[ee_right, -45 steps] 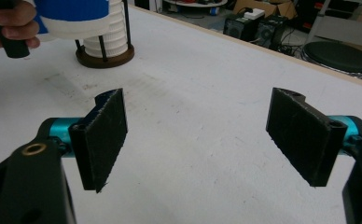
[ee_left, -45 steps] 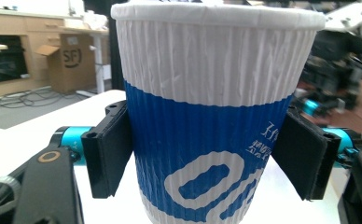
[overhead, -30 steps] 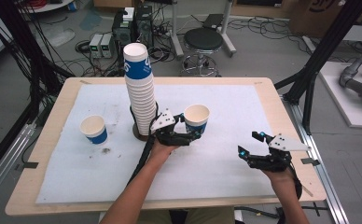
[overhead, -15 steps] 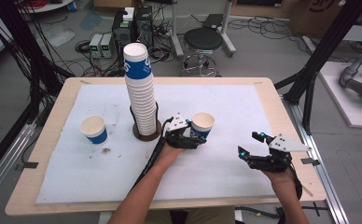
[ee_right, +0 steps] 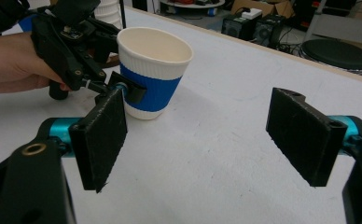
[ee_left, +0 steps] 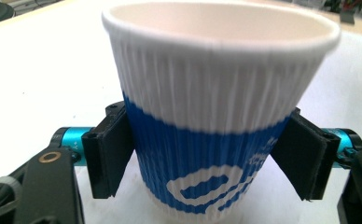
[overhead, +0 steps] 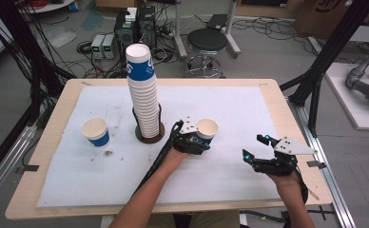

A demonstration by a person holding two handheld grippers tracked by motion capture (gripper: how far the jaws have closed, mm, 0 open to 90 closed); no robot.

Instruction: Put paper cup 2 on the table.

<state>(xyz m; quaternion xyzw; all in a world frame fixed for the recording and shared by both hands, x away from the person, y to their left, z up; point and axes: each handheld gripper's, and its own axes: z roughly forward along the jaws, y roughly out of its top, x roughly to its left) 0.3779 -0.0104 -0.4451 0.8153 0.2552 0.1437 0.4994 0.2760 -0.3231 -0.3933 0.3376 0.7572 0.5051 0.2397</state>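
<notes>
From above, my left tool [overhead: 198,141] clasps a blue-and-white paper cup [overhead: 207,130] on the tabletop [overhead: 249,109], right of the tall cup stack [overhead: 143,97], with a lone cup [overhead: 95,131] far left. Looking along my left tool [ee_left: 207,161], both pads press the cup's blue band [ee_left: 202,165], whose white lettering I cannot read. Looking along my right tool [ee_right: 207,140], its jaws stand wide open and empty, near that cup [ee_right: 153,72]

Round stool [overhead: 207,42] behind table [overhead: 277,102], electronics boxes [overhead: 103,46] alongside
</notes>
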